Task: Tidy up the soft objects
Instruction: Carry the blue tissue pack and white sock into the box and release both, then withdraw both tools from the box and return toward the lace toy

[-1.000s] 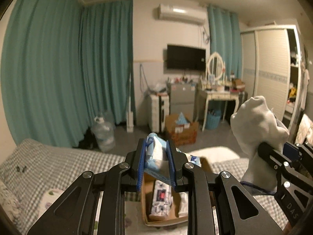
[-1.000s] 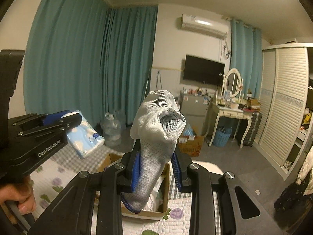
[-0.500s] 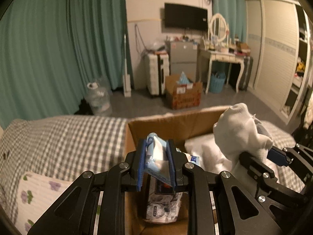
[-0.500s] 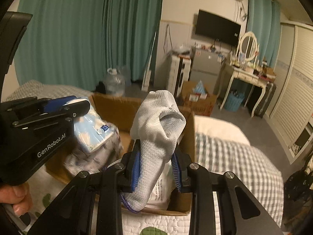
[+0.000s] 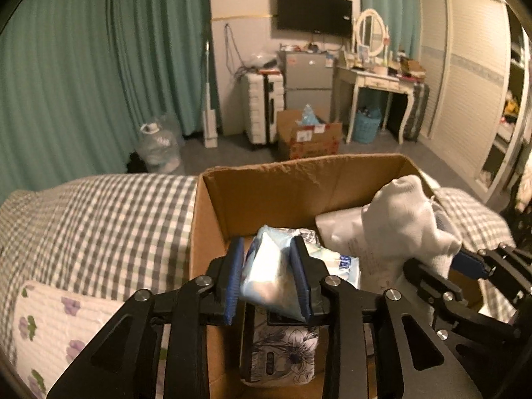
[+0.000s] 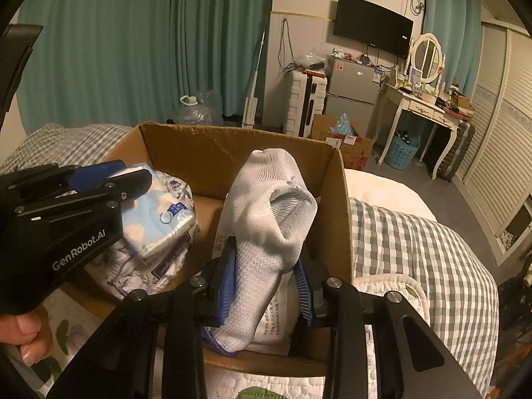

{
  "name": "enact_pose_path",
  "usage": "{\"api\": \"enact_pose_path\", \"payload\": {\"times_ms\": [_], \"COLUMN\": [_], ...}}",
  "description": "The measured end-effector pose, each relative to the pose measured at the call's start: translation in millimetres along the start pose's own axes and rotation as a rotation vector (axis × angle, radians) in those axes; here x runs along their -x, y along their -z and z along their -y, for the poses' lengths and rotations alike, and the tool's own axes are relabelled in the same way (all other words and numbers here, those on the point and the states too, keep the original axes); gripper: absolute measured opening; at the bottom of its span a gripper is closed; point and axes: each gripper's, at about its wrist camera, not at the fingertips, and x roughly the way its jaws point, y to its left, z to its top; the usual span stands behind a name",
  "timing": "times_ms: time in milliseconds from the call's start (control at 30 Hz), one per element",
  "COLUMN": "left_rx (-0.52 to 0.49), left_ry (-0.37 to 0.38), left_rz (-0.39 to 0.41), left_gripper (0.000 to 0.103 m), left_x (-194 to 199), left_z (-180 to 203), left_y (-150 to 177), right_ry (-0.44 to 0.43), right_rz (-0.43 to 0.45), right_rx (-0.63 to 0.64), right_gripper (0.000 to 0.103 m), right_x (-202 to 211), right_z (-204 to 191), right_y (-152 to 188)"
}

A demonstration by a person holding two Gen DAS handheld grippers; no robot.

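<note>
My left gripper is shut on a light blue tissue pack and holds it over the left half of an open cardboard box on the bed. My right gripper is shut on a white sock and holds it over the box's right half. The sock and the right gripper also show at the right of the left wrist view. The tissue pack and the left gripper show at the left of the right wrist view.
The box holds a flowered pack and a white printed bag. It sits on a bed with a checked cover and a flowered quilt. Beyond are a second carton, suitcase, dresser and curtains.
Both grippers have come down and forward with their loads, from well above the bed to just over the open box. Both stay shut.
</note>
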Motion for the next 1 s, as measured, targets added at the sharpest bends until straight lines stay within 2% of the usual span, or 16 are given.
{"api": "enact_pose_path", "payload": {"times_ms": [33, 133, 200, 267, 300, 433, 733, 800, 833, 867, 900, 933, 1000], "left_rx": [0.013, 0.04, 0.042, 0.034, 0.028, 0.027, 0.031, 0.032, 0.033, 0.033, 0.034, 0.038, 0.047], "left_ry": [0.011, 0.041, 0.036, 0.016, 0.001, -0.03, -0.055, -0.063, -0.063, -0.061, -0.059, -0.06, -0.063], "left_rz": [0.001, 0.032, 0.067, 0.111, 0.127, 0.177, 0.264, 0.293, 0.303, 0.316, 0.33, 0.353, 0.401], "left_gripper": [0.036, 0.053, 0.073, 0.079, 0.079, 0.079, 0.079, 0.079, 0.08, 0.085, 0.096, 0.101, 0.103], "left_x": [3, 19, 35, 53, 61, 98, 189, 216, 226, 238, 250, 263, 287], "left_z": [-2, -6, -7, -7, -7, -12, -27, -26, -26, -26, -26, -26, -27], "left_y": [-2, -8, -16, -23, -27, -36, -42, -43, -42, -41, -40, -38, -32], "right_ry": [0.0, 0.001, 0.003, 0.005, 0.007, 0.028, 0.023, 0.036, 0.04, 0.042, 0.045, 0.046, 0.043], "right_rz": [0.002, 0.013, 0.034, 0.062, 0.073, 0.141, 0.27, 0.306, 0.325, 0.343, 0.367, 0.385, 0.409], "right_rx": [-0.004, -0.018, -0.021, -0.023, -0.024, -0.022, -0.017, -0.003, 0.0, 0.0, -0.003, -0.007, -0.017], "right_gripper": [0.033, 0.033, 0.034, 0.036, 0.037, 0.061, 0.062, 0.065, 0.07, 0.078, 0.082, 0.085, 0.086], "right_x": [2, 15, 29, 46, 52, 88, 190, 219, 232, 246, 262, 274, 298], "right_z": [-1, 3, 4, 5, 6, 5, -3, -9, -11, -12, -14, -15, -16], "right_y": [-3, -7, -12, -18, -22, -34, -55, -56, -56, -55, -54, -52, -48]}}
